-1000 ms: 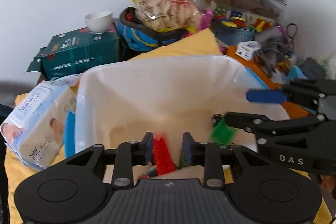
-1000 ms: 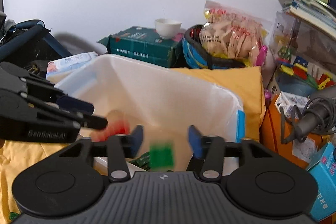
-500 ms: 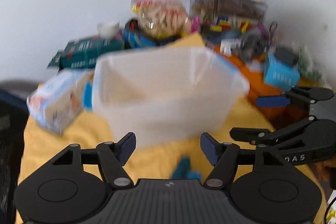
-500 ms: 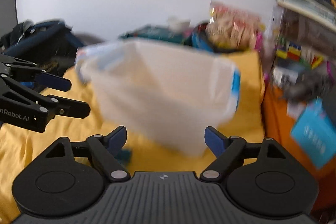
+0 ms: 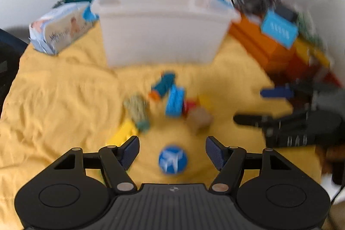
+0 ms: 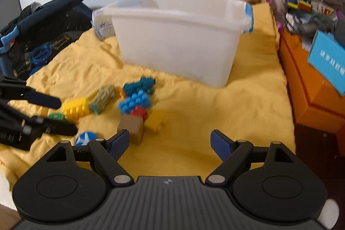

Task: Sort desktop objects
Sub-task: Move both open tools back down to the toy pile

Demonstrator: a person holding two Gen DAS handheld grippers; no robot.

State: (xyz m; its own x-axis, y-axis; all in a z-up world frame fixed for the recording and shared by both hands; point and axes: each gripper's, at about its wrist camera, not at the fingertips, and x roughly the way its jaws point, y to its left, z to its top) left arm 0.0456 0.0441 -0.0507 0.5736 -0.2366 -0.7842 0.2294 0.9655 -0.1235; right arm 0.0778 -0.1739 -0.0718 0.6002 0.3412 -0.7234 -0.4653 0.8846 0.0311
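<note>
Both grippers hanging over toy pile on yellow cloth, fingers wide apart, nothing between. Left gripper hovering above round blue disc; right gripper near brown cube. Looks like pick phase. Next: close on one piece, carry to translucent white plastic bin behind pile.

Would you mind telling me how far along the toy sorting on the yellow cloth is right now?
Done: nothing certain; the white bin's inside is hidden. In hand: nothing; the left gripper and right gripper are open and empty above the cloth. Left: the blue disc, yellow brick, blue brick, teal toy, brown block and other loose pieces still lie outside the bin.
</note>
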